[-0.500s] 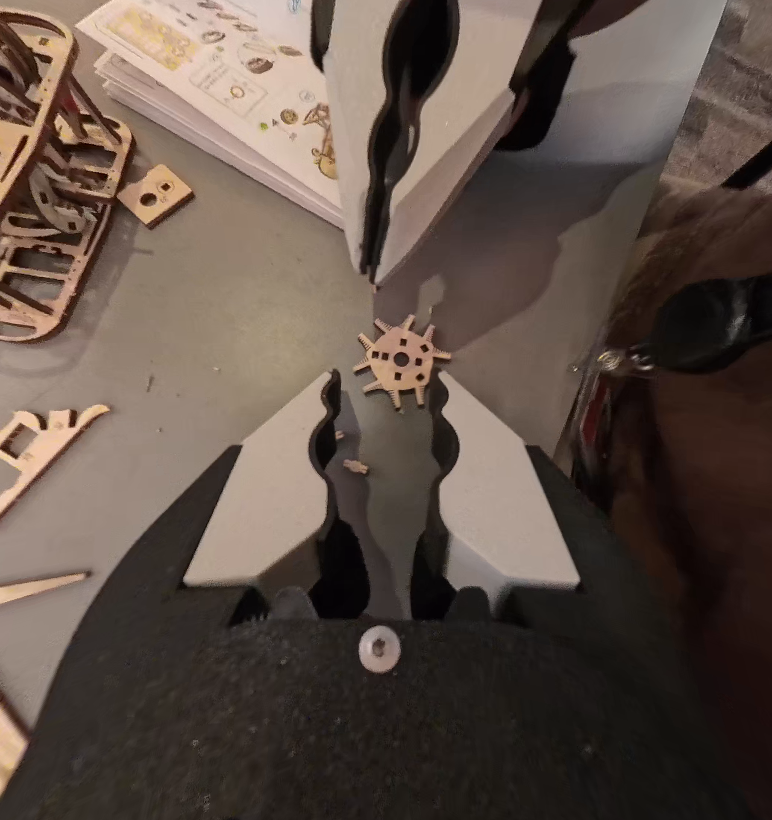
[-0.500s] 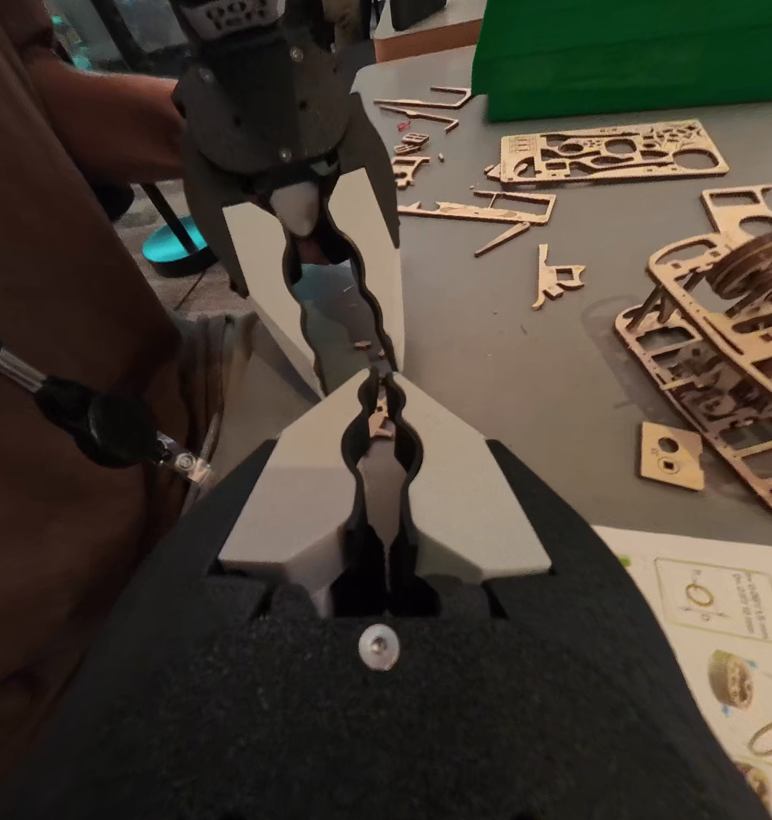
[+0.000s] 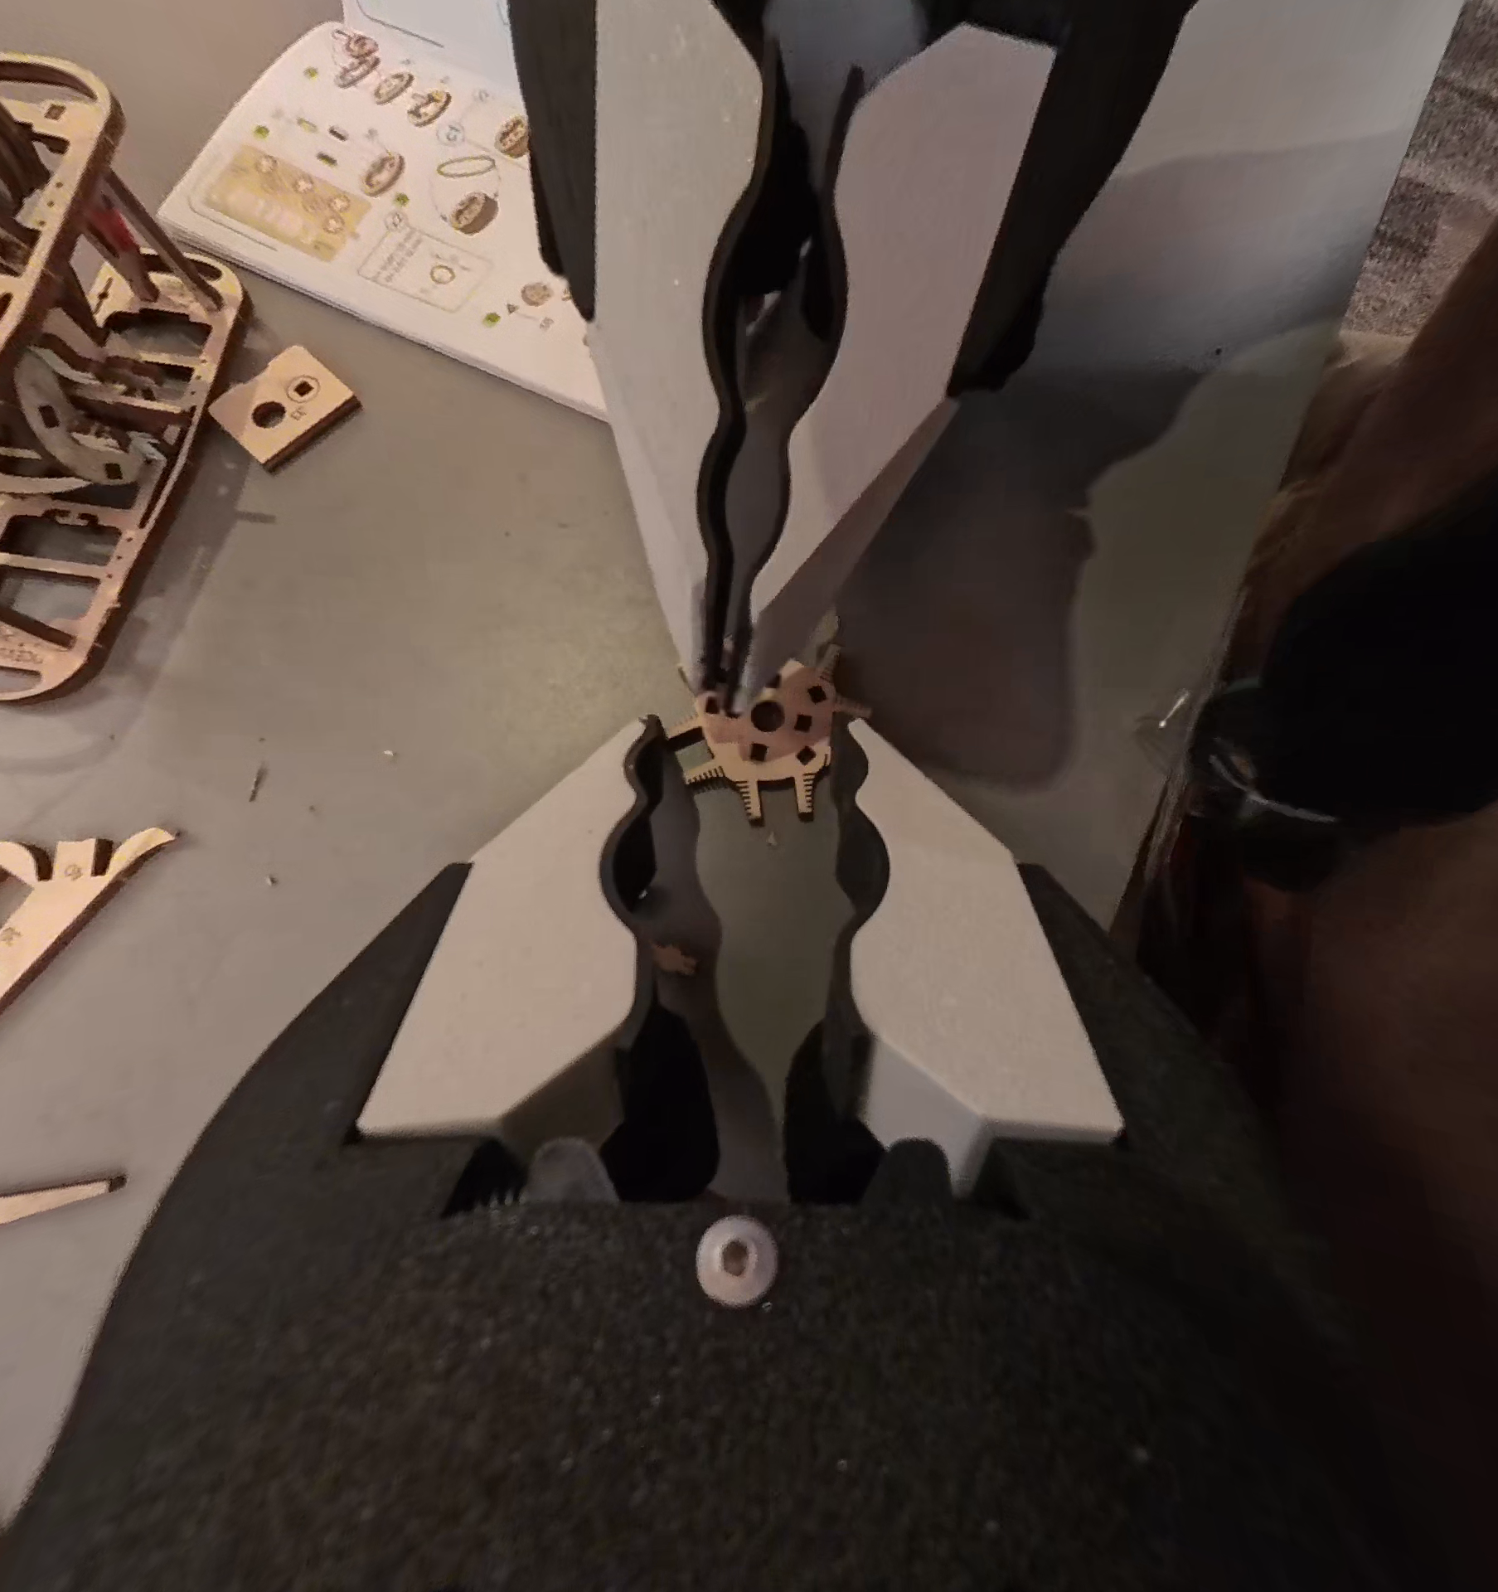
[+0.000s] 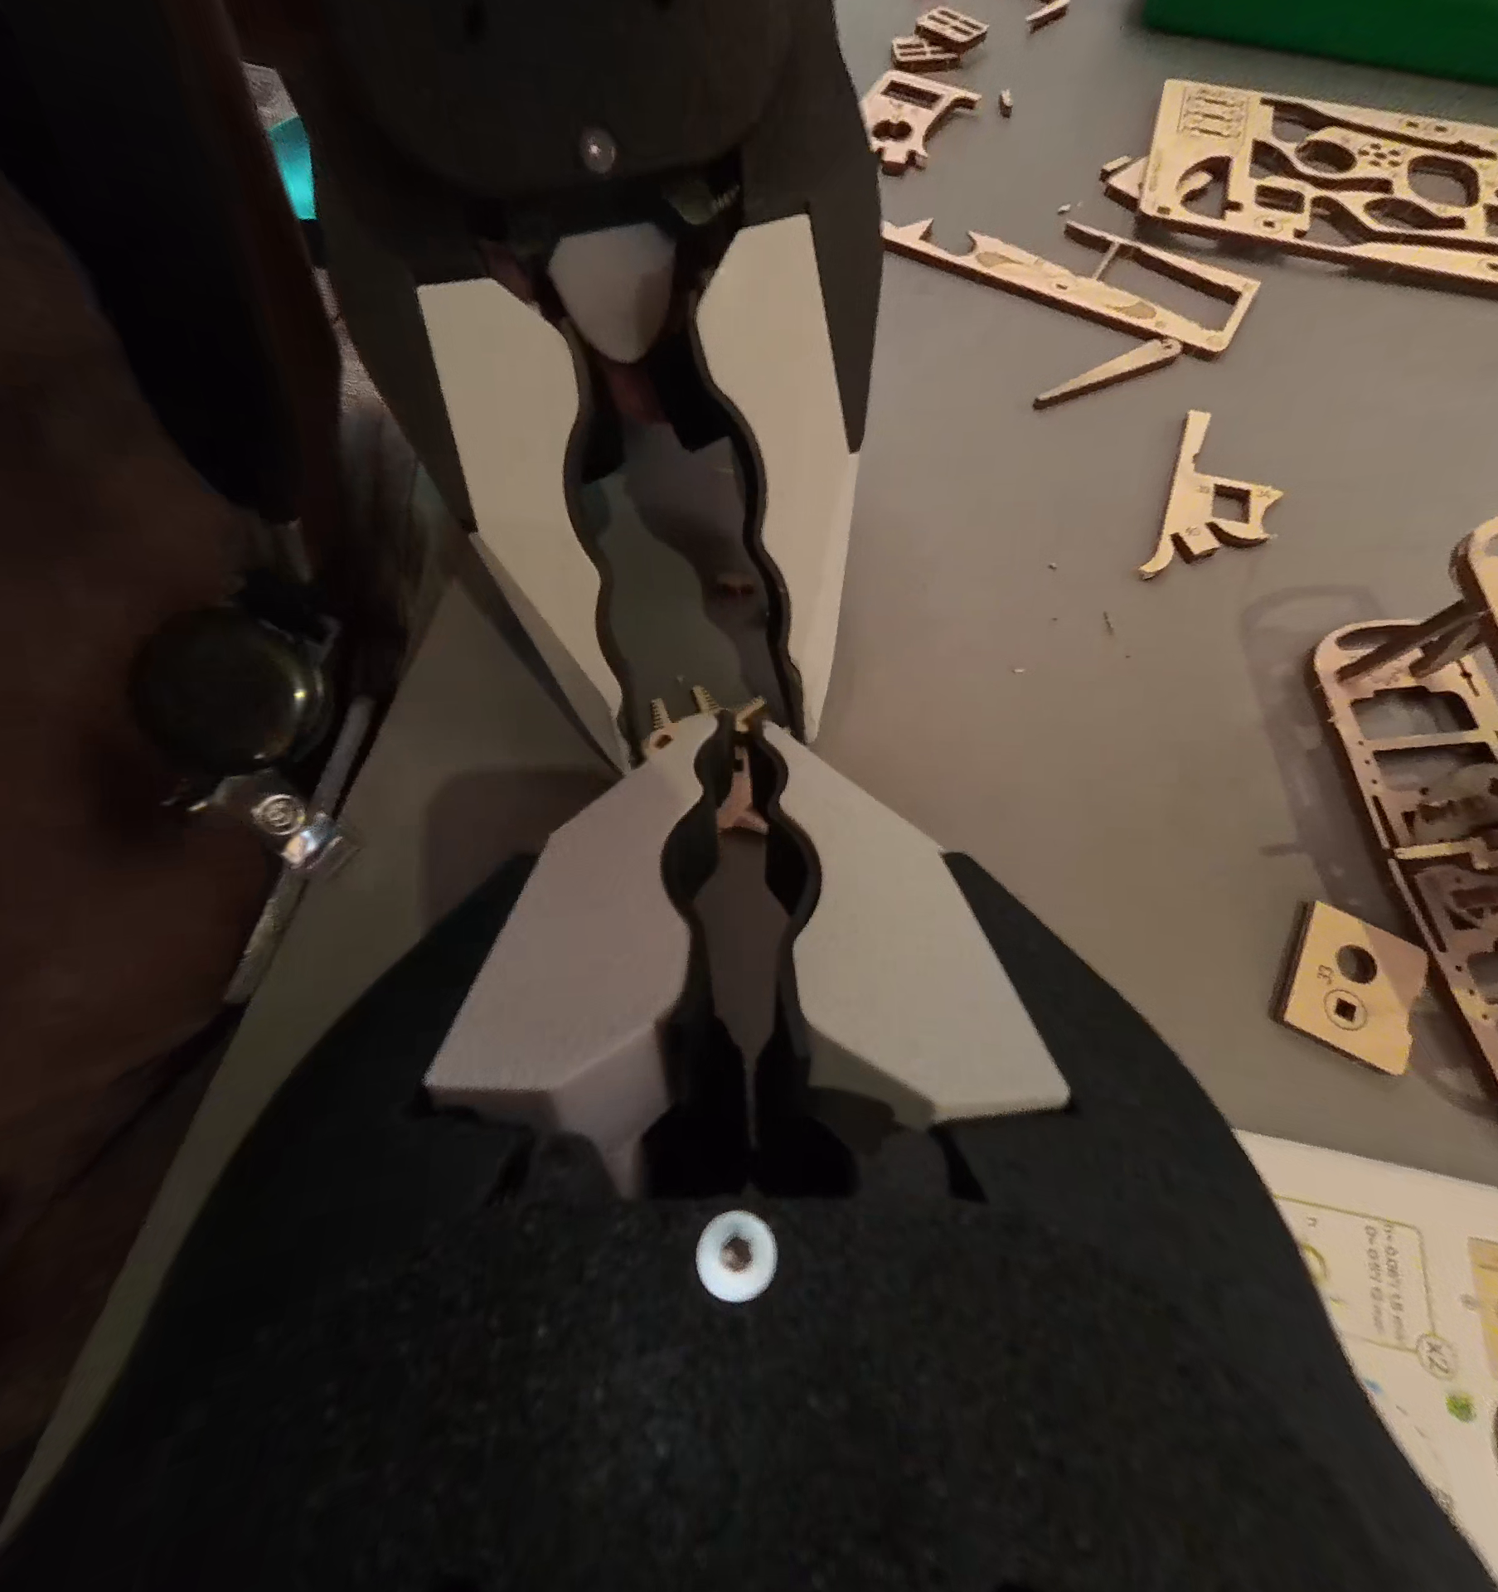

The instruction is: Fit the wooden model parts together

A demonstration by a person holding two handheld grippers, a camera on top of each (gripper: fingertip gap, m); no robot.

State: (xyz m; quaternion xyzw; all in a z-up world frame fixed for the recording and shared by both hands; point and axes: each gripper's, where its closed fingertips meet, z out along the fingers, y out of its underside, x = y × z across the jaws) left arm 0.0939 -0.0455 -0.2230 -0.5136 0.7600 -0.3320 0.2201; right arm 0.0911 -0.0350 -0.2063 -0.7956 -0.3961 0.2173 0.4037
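We are pressing a small peg, clamped in our right gripper (image 4: 738,732), onto the toothed wheel (image 3: 762,741) lying flat between our parted left gripper (image 3: 745,767) tips.

Grey table (image 4: 1029,534), wooden model frame (image 3: 47,413), loose wooden parts (image 4: 1210,495), square plate (image 3: 287,405), instruction booklet (image 3: 366,198)

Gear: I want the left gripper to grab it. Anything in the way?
Nothing visible. The gear sits between the open left gripper's fingertips; the right gripper pinches its far rim, outside that gap.
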